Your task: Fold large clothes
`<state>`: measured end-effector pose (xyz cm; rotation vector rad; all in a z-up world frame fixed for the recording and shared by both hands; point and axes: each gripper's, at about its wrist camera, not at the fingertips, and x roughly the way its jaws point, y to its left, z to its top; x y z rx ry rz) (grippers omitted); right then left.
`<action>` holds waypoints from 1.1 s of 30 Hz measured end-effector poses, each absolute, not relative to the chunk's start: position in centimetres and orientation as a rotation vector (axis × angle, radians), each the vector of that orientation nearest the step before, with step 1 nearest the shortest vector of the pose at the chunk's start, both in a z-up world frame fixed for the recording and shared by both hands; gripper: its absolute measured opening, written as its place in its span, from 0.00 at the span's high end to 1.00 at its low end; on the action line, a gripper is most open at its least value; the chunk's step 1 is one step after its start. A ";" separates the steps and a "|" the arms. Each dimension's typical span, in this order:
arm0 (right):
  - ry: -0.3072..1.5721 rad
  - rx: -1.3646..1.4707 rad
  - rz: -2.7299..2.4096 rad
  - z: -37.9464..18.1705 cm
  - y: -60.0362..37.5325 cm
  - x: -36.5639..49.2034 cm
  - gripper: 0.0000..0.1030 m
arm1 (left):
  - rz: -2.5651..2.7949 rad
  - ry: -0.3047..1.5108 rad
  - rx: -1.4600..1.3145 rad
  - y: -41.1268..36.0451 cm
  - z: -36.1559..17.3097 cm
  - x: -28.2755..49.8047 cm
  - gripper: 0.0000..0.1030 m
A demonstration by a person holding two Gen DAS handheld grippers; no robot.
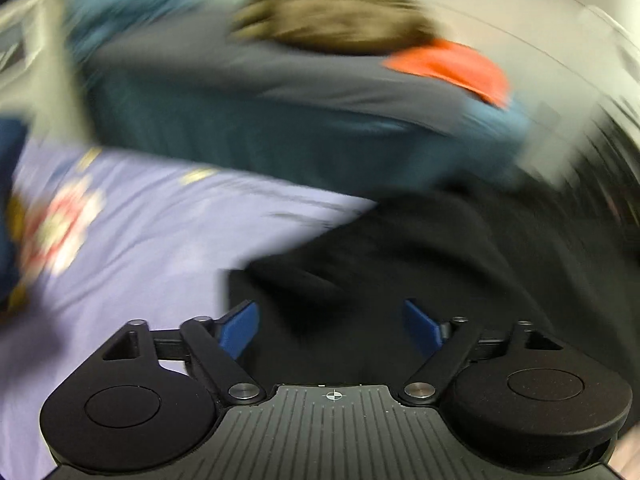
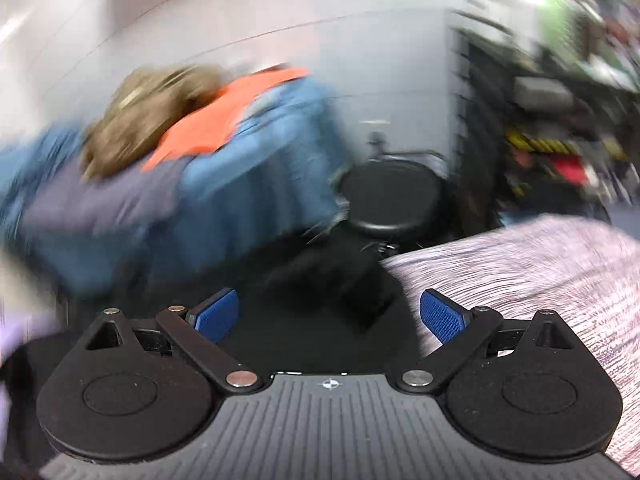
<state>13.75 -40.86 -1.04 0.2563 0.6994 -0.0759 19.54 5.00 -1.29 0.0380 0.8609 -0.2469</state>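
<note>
Both views are blurred by motion. In the left wrist view a black garment [image 1: 420, 256] lies under and ahead of my left gripper [image 1: 332, 324], partly over a lavender printed sheet [image 1: 140, 232]. The left gripper's blue pads stand wide apart with nothing between them. In the right wrist view my right gripper [image 2: 330, 312] is open and empty above dark fabric [image 2: 332, 284], with a pink-white striped cloth [image 2: 540, 280] to its right.
A pile of clothes sits on a blue-draped table [image 1: 240, 128]: grey [image 1: 224, 64], brown [image 1: 332, 16] and orange [image 1: 452, 68] pieces, also in the right wrist view [image 2: 224, 120]. A black round stool [image 2: 390, 196] and dark shelving [image 2: 540, 120] stand to the right.
</note>
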 end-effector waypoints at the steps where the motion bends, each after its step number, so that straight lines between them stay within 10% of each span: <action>1: 0.695 0.162 -0.011 -1.3 -38.8 12.8 0.05 | -0.270 0.834 0.092 3.5 -1.7 18.7 0.00; 16: 0.897 0.215 -0.205 -6.5 -40.6 14.8 0.05 | 0.303 1.029 0.083 7.5 -6.7 32.1 0.00; 33: 0.911 0.709 -0.115 -5.6 -45.6 0.7 0.12 | -0.678 0.671 0.585 -15.4 -4.8 5.8 0.00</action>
